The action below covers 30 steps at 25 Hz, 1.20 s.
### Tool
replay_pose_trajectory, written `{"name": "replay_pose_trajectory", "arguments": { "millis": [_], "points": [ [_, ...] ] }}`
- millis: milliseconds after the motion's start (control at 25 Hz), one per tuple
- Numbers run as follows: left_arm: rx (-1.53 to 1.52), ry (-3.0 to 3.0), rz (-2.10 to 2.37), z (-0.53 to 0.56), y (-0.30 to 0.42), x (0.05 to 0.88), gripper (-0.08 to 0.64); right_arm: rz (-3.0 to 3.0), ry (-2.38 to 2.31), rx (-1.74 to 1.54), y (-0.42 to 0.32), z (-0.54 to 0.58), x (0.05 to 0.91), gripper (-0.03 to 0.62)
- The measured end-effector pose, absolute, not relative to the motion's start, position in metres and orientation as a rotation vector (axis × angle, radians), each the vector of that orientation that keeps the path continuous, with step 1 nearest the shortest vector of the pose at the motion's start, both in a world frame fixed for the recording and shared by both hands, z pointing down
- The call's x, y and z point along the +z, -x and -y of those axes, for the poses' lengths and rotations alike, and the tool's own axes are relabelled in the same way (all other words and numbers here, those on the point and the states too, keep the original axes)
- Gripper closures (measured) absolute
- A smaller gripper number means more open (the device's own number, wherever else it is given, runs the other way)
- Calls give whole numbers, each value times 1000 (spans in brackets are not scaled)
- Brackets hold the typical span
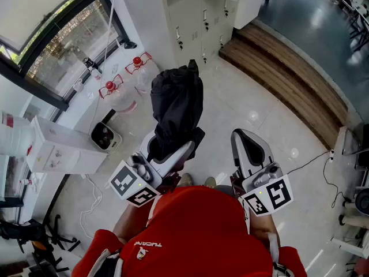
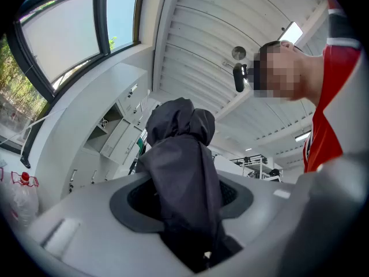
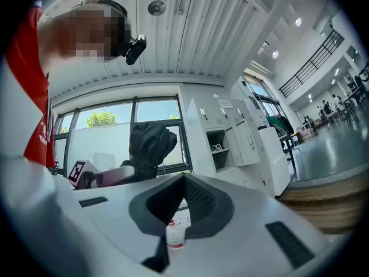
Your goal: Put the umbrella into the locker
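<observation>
left gripper clamps the black umbrella, standing up from its jaws; right gripper seemingly closed, empty.

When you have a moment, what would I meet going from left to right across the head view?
A white cabinet → water jugs → umbrella → right gripper.

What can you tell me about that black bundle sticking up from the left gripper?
It is a folded umbrella, black all over, its matte fabric loosely crumpled and bunched into a rounded lump at the top. It stands roughly upright, its lower end clamped between the jaws of the left gripper, the only thing touching it. No handle or ribs show. It is held in the air above the pale floor, short of the lockers.
</observation>
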<state>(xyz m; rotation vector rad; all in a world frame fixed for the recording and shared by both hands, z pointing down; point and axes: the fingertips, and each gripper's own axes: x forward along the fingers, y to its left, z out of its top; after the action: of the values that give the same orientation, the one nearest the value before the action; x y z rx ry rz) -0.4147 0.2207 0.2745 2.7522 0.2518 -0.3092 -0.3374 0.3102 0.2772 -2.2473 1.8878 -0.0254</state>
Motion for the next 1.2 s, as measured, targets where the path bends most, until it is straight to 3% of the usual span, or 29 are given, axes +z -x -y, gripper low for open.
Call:
{"name": "replay_pose_trajectory", "arguments": {
  "millis": [600,1200],
  "points": [
    [-315,-2779,-226,-230,412,270,333,-1931,2169,-17,339,-316,274,590],
    [-327,-2819,-101,-235,368,268,333,-1893,2178,-35,289,-352,287,589]
  ]
}}
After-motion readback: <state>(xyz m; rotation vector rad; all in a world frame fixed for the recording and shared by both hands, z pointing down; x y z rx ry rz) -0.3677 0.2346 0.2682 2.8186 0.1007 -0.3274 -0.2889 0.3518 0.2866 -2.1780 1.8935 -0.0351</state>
